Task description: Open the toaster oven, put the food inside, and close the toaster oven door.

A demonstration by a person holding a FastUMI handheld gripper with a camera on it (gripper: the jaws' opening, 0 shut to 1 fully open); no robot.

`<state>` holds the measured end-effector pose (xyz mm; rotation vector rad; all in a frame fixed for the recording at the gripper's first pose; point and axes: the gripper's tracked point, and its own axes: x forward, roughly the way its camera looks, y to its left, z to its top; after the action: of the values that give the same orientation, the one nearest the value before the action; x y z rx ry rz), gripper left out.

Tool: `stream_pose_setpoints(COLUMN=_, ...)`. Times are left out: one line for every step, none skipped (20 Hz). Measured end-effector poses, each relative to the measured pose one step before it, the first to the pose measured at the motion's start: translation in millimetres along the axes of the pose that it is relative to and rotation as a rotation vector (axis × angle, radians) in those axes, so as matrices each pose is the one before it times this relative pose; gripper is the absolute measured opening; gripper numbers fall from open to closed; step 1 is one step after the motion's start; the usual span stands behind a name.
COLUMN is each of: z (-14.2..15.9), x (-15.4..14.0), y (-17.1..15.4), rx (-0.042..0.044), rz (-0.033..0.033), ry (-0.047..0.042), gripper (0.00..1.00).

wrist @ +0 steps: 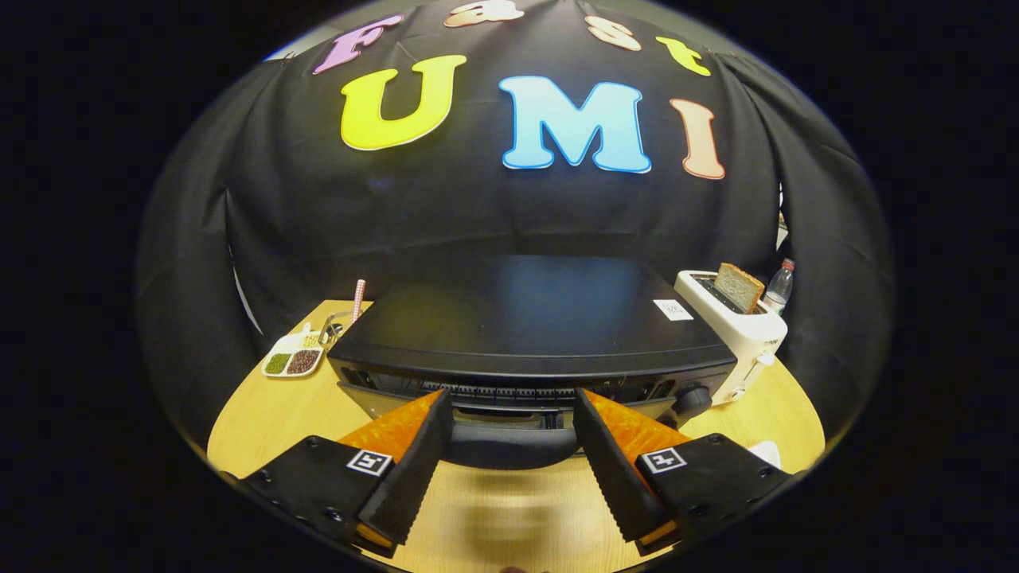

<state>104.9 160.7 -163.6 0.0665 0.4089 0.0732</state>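
You look down on a round light-wood table (263, 414) where the large black flat-topped toaster oven (525, 318) sits just ahead of your fingers, its door slightly ajar with the dark handle (509, 442) lying between them. Your gripper (513, 414) is spread wide, grasping nothing. Right of the oven stands a white pop-up toaster (744, 338) holding a brown bread slice (739, 286); left lies a white divided dish of beans (293, 360).

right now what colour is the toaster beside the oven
White, holding a bread slice; the toaster shows in the gripper view.
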Motion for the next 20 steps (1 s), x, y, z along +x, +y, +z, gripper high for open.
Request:
stream_pose_setpoints(z=-5.25, x=-3.64, y=0.31, rx=0.00121, rz=0.00453, ry=0.00912, gripper=0.97)
stream_pose_setpoints(z=-3.94, x=-4.59, y=-0.02, rx=-0.00304, rz=0.00224, ry=0.00515, gripper=0.97)
stream_pose_setpoints(z=-5.5, x=-4.55, y=0.17, rx=-0.00308, rz=0.00052, ry=0.00566, gripper=0.97)
stream_pose_setpoints(z=-4.06, x=-3.21, y=0.22, rx=-0.0073, rz=0.00069, ry=0.00019, gripper=0.96)
stream_pose_setpoints(z=-3.93, x=-2.69, y=0.24, rx=-0.0043, rz=0.00262, ry=-0.00494, gripper=0.96)
stream_pose_setpoints(z=-3.17, x=-2.16, y=-0.1, rx=0.00304, rz=0.0038, ry=-0.00276, gripper=0.96)
stream_pose_setpoints(z=-4.68, x=-2.37, y=-0.52, rx=0.00518, rz=0.00238, ry=-0.00137, gripper=0.96)
stream_pose_setpoints(z=-4.35, x=-2.3, y=0.56, rx=-0.0013, rz=0.00481, ry=0.00437, gripper=0.95)
stream_pose_setpoints(z=-4.97, x=-3.62, y=0.25, rx=-0.00431, rz=0.00297, ry=0.00572, gripper=0.95)
stream_pose_setpoints(z=-4.55, x=-2.83, y=-0.08, rx=-0.0033, rz=0.00247, ry=0.00838, gripper=0.95)
stream_pose_setpoints(z=-5.59, x=-2.89, y=-0.28, rx=-0.00231, rz=0.00304, ry=0.00875, gripper=0.94)
stream_pose_setpoints(z=-6.33, x=-2.76, y=0.36, rx=-0.0025, rz=0.00503, ry=0.01283, gripper=0.93)
stream_pose_setpoints(z=-12.38, x=-1.14, y=1.3, rx=-0.01457, rz=0.00397, ry=0.03052, gripper=0.93)
stream_pose_setpoints(z=-6.75, x=-3.33, y=1.41, rx=-0.04045, rz=0.0055, ry=0.00684, gripper=0.93)
stream_pose_setpoints(z=-12.59, x=-1.38, y=0.06, rx=-0.04813, rz=0.00165, ry=0.02928, gripper=0.93)
stream_pose_setpoints(z=-10.84, x=-1.83, y=1.46, rx=-0.04427, rz=0.00607, ry=0.02374, gripper=0.93)
stream_pose_setpoints(z=-17.05, x=-0.33, y=3.49, rx=-0.02592, rz=0.01331, ry=0.03962, gripper=0.94)
stream_pose_setpoints(z=-17.94, x=2.39, y=3.96, rx=-0.00739, rz=0.02177, ry=0.04559, gripper=0.95)
stream_pose_setpoints(z=-23.58, x=1.04, y=4.21, rx=-0.0076, rz=0.0318, ry=0.07299, gripper=0.96)
stream_pose_setpoints(z=-25.2, x=3.29, y=1.37, rx=-0.01122, rz=0.02953, ry=0.0792, gripper=0.99)
